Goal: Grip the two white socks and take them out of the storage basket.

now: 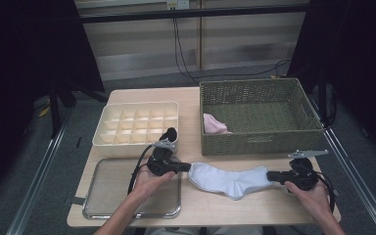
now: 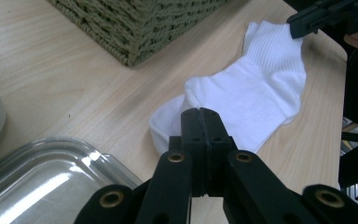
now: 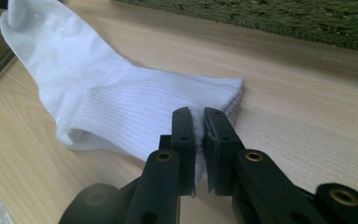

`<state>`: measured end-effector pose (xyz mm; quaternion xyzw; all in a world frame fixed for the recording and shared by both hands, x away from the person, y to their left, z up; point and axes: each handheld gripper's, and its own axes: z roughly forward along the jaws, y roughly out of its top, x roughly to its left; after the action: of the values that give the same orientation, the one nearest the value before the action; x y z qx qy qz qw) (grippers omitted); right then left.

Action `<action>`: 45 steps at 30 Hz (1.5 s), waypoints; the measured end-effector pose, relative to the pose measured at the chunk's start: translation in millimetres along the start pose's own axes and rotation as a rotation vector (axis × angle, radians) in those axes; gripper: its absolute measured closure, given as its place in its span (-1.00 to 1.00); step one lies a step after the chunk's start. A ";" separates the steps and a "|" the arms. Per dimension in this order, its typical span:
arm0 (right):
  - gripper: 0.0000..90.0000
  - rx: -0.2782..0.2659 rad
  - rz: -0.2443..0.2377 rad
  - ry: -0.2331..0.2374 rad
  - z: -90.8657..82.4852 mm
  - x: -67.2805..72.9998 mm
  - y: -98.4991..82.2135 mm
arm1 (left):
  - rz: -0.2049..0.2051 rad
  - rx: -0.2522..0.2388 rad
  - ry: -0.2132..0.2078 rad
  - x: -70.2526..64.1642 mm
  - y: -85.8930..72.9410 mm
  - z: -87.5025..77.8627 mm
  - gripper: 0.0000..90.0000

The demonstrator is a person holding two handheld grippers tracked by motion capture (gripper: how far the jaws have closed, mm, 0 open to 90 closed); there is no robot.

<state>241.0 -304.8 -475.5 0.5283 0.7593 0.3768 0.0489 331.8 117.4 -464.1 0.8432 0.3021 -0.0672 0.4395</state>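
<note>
A white sock [image 1: 230, 180] lies stretched flat on the wooden table, toe to the left and ribbed cuff to the right. My left gripper [image 1: 188, 167] is at the toe end. In the left gripper view its jaws [image 2: 200, 112] are pressed together, with the toe of the sock [image 2: 256, 93] pinched and bunched at their tips. My right gripper [image 1: 269, 175] is at the cuff end. In the right gripper view its jaws [image 3: 199, 116] stand close together, with the white ribbed cuff of the sock [image 3: 98, 93] clamped between them. The right gripper [image 2: 307, 21] also shows beyond the sock in the left gripper view.
A green wicker basket [image 1: 259, 142] stands just behind the sock, with a pink cloth [image 1: 214, 125] inside. A cream divided box [image 1: 100, 139] sits at back left, with a black sock [image 1: 170, 133] in one cell. A metal tray [image 1: 117, 191] lies front left, under my left hand.
</note>
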 end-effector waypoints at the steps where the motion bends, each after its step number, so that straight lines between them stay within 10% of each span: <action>1: 0.85 -0.003 0.004 0.005 -0.8 0.4 0.1 | -0.002 -0.001 0.001 0.7 0.8 -0.4 1.00; 9: 0.86 -0.072 -0.023 0.007 -5.6 1.7 3.0 | 0.011 0.007 0.021 1.4 -1.7 3.3 1.00; 27: 0.45 -0.022 0.076 -0.059 12.5 -7.4 12.1 | 0.012 0.014 0.001 -1.8 2.4 9.1 0.71; 30: 0.53 0.010 0.060 -0.073 21.7 -6.1 11.8 | 0.020 0.030 0.007 -2.3 2.5 12.2 0.62; 34: 0.86 -0.011 0.041 -0.089 20.9 -4.6 14.5 | 0.034 0.036 0.024 -3.9 1.5 12.5 0.96; 45: 0.98 -0.061 -0.001 -0.068 22.3 -4.6 27.3 | 0.041 0.014 0.011 -3.4 0.9 8.3 1.00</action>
<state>274.5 -292.7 -475.8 0.5388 0.7456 0.3814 0.0908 330.8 109.0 -467.2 0.8527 0.2867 -0.0559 0.4331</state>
